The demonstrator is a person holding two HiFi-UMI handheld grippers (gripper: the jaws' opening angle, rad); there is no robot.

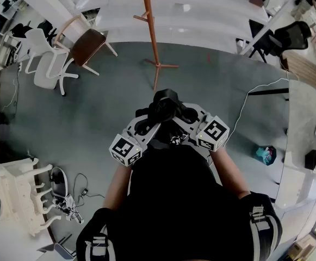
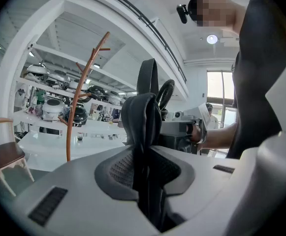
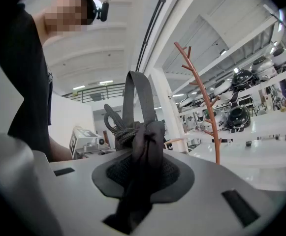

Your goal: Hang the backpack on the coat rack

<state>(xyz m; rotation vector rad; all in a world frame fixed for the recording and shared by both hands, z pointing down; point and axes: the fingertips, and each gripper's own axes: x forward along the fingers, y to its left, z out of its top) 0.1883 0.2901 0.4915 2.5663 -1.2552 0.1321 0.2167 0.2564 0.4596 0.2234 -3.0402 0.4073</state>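
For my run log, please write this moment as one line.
left gripper: shut on backpack | right gripper: shut on backpack | coat rack: ahead, backpack not yet hung

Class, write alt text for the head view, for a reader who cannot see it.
Seen from above, a person grips a black backpack with the left gripper and right gripper. An orange coat rack stands ahead.

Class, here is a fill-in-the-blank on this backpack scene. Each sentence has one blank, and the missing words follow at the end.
1. The left gripper and right gripper both have their jaws shut on the black ____.
2. The coat rack has ____ hanging on it.
3. In the head view, the brown-seated chair stands to the rack's ____.
Missing words: backpack; nothing; left.
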